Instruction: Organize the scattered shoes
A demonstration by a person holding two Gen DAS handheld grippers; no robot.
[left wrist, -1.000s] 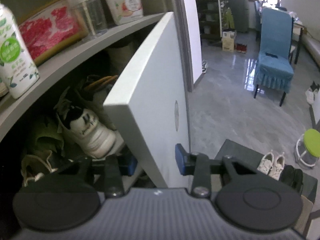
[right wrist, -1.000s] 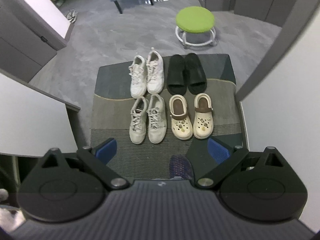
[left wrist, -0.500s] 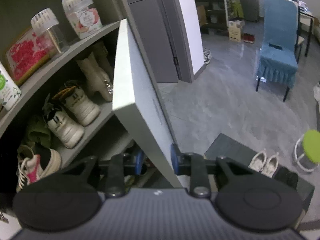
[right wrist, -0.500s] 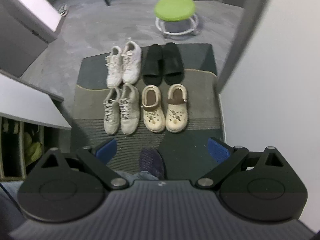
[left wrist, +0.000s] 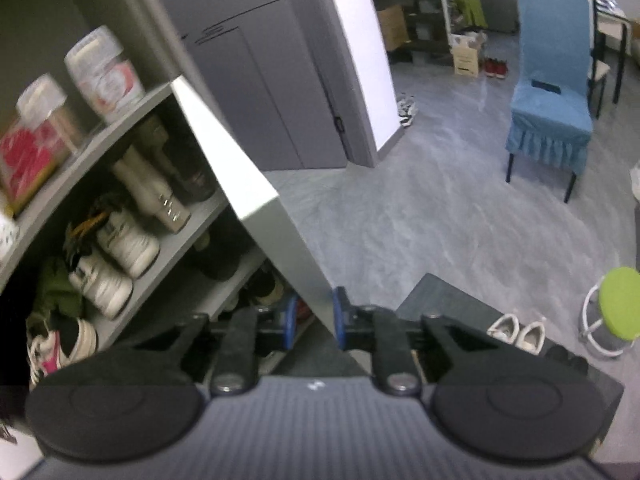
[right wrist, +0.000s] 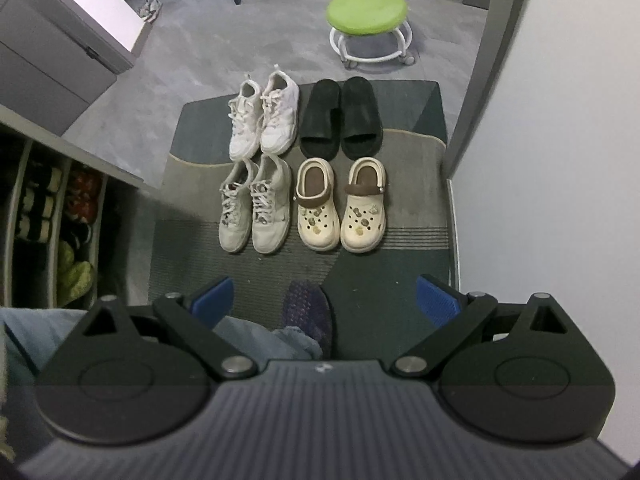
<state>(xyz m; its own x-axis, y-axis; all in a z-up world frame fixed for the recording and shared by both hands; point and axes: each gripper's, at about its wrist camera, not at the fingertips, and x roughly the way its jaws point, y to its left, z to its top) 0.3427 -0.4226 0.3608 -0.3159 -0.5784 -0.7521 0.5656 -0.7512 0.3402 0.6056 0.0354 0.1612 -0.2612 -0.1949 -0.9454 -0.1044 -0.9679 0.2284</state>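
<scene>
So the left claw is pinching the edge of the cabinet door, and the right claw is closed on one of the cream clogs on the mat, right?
Not quite. The right claw is open and holds nothing; in the right wrist view it hovers above the mat, apart from the cream clogs. The rest is right: the left wrist view shows the left claw pinching the edge of the cabinet door.

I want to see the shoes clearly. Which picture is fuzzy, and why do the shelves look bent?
Left wrist view: fuzzy from motion blur, worst on the jars and shelf shoes; the fisheye lens bends the shelves. Right wrist view: sharper, the mat's four pairs are clear, and the floor near the stool shows glare.
</scene>
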